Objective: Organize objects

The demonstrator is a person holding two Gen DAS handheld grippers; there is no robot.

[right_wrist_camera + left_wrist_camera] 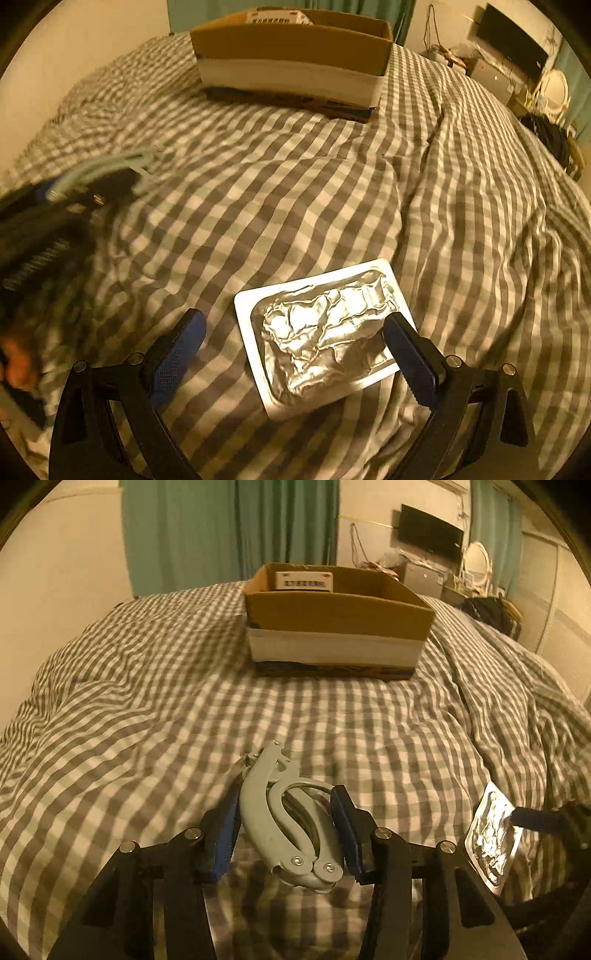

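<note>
Surface: we see a bed covered by a rumpled grey-and-white checked duvet [155,701].
Room: we note green curtains [229,528], a cream wall, and at far right a dark wall screen [430,531] above cluttered furniture.
Hard to make out: in the right wrist view the left gripper [92,184] is motion-blurred; we cannot name the grey hinged metal tool [284,819] more exactly.
Container: an open cardboard box [336,627] stands mid-bed, well apart from both grippers; we see a white printed carton [303,580] against its far wall, the rest of its interior hidden.
Left gripper [286,825]: blue pads clamped on the grey tool, held above the duvet.
Right gripper [295,354]: fingers spread wide around a silver foil blister pack [317,332] lying flat on the duvet; we see the right pad over its edge, contact unclear.
</note>
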